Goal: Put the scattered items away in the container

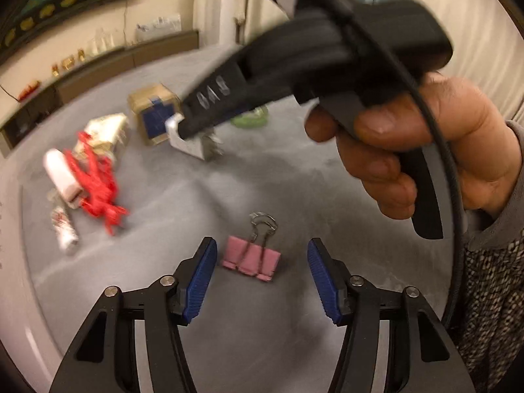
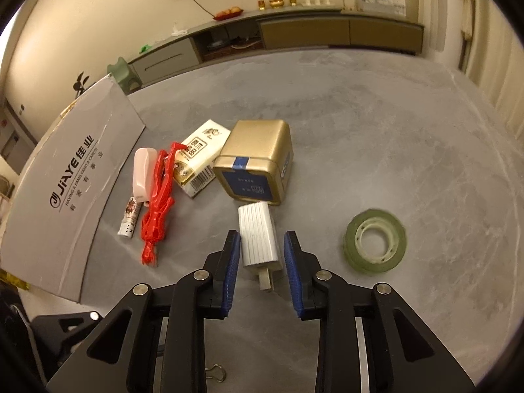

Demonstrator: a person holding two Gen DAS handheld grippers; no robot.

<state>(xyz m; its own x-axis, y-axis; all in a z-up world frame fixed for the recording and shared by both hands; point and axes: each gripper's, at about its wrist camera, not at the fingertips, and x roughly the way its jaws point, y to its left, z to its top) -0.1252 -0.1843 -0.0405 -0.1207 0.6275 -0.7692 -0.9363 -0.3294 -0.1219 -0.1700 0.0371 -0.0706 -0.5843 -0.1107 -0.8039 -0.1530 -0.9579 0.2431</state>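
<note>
Grey stone-look tabletop [image 2: 376, 137], items scattered across it.

Right gripper [image 2: 262, 249]: jaws part open, 2 blue ribbed pads flanking a white ribbed plug-in charger block [image 2: 258, 232] lying flat, prongs toward the camera. Left pad looks to touch or nearly touch the charger's side; right pad stands just off it. No firm grip visible. In the left wrist view a person's hand [image 1: 435, 150] wraps the right gripper's black handle, grey sleeve at the wrist.

Left gripper [image 1: 262, 258]: jaws wide open, holding nothing. A pink binder clip with wire handles [image 1: 252, 258] lies on the table between and just beyond the pads, touching neither.

Beyond the charger, touching or just beside its far end: a gold square tin with a blue label [image 2: 258, 163]. Left of the tin, against it: a white-and-gold paper carton with a barcode [image 2: 199, 163]. Further left: a red plastic lobster-shaped clip [image 2: 159, 203], a pale pink oblong case [image 2: 142, 173], and a small white printed tube [image 2: 130, 217], all close together.

Right of the gripper, well apart from the cluster: a greenish roll of clear tape [image 2: 375, 240], lying flat.

Container: a grey cardboard box printed "JiAYE" [image 2: 75, 177] at the table's left edge, near the pink case.
</note>
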